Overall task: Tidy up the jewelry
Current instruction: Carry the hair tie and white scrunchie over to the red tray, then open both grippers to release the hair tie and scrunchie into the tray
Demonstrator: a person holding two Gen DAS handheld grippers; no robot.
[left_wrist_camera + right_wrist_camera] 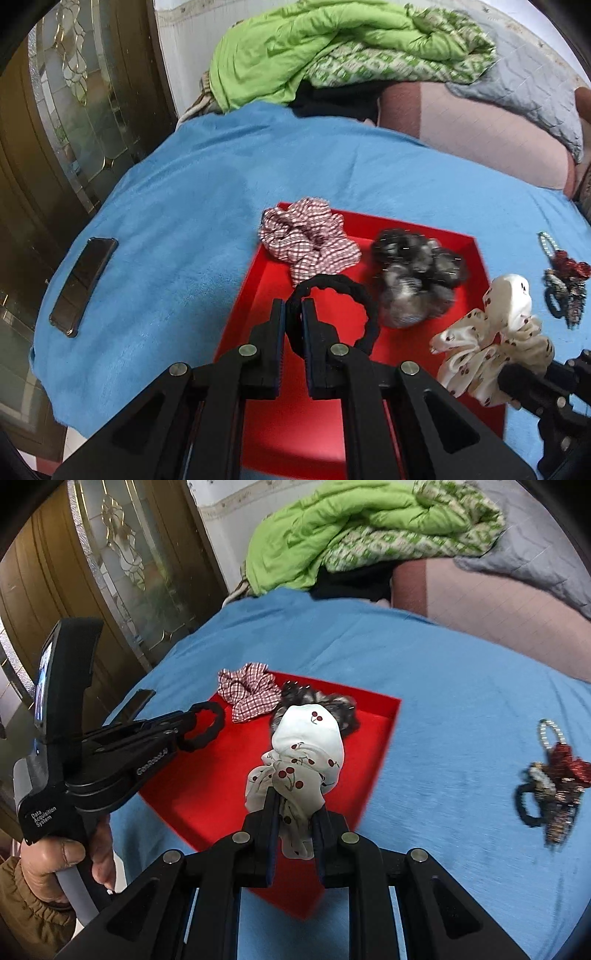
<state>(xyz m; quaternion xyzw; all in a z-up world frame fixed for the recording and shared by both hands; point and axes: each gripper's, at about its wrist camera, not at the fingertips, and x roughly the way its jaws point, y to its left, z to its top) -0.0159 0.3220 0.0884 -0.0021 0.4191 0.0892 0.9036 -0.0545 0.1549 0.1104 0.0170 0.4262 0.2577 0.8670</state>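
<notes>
Left gripper pinched narrow on a black braided elastic hair tie, held above the near-left part of the shallow red cardboard tray. Right gripper clamped on a cream satin cherry-print scrunchie, hanging over the tray's middle, its long axis running away from the fingers. Tray lies directly below and ahead of both tools; judged next: lower and let go. Sequinned hair ties lie on the blue cloth, well right of the tray, nearer the right gripper. Legible on the left tool: "Data Acquisition System"; the "GenRobot"-like mark is only partly readable.

The cherry scrunchie hides most of the grey scrunchie behind it.
</notes>
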